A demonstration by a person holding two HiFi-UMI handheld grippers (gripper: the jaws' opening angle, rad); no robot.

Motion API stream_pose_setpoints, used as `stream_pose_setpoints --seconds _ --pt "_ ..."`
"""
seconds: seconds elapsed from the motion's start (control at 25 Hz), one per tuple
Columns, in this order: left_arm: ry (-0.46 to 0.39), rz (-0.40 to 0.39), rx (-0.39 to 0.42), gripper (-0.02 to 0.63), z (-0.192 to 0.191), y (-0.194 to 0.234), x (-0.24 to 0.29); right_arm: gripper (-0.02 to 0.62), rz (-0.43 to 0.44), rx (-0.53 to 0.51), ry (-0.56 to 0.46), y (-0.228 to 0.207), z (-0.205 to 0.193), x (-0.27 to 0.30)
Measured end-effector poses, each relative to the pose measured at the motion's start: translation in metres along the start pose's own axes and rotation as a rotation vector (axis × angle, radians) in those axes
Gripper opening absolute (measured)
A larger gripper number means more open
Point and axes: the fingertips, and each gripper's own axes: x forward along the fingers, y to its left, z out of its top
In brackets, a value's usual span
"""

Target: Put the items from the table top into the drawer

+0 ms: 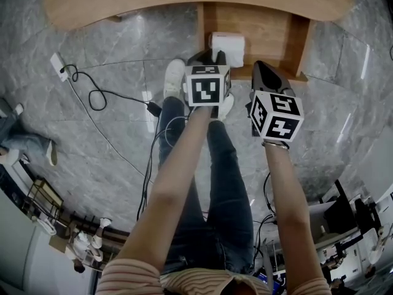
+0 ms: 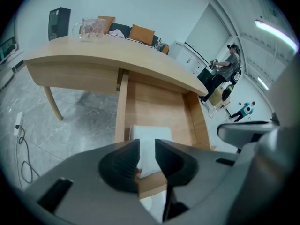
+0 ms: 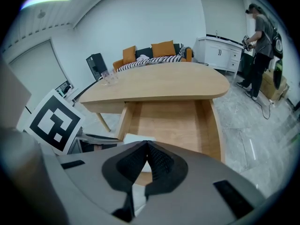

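Note:
The wooden drawer (image 1: pixel 266 28) stands pulled out from under the curved wooden table (image 1: pixel 123 2). A white folded item (image 1: pixel 228 42) lies in its front left corner, also seen in the left gripper view (image 2: pixel 151 136) and the right gripper view (image 3: pixel 133 138). My left gripper (image 1: pixel 215 59) hovers just over that item, jaws a little apart (image 2: pixel 147 154), with nothing pinched between them. My right gripper (image 1: pixel 265 71) hangs over the drawer's front right, its jaws pressed together (image 3: pixel 146 159) and empty. A clear glass jug (image 2: pixel 92 28) stands on the table top (image 3: pixel 109 77).
The person's legs and white shoes (image 1: pixel 174 77) stand right in front of the drawer. A power strip and black cable (image 1: pixel 92 94) lie on the marble floor at the left. Behind the table are a sofa (image 3: pixel 157 50), white cabinets (image 3: pixel 220 53) and a standing person (image 3: pixel 260 36).

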Motion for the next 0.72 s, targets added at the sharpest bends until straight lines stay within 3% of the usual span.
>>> stream_pose_setpoints --seconds 0.16,0.72 --pt "-0.02 -0.023 -0.015 0.078 0.008 -0.005 -0.011 0.009 -0.005 0.006 -0.018 0.002 0.009 -0.004" --pt "-0.073 -0.04 0.114 0.077 0.042 -0.02 -0.064 0.009 0.011 0.067 -0.126 0.02 0.046 -0.047"
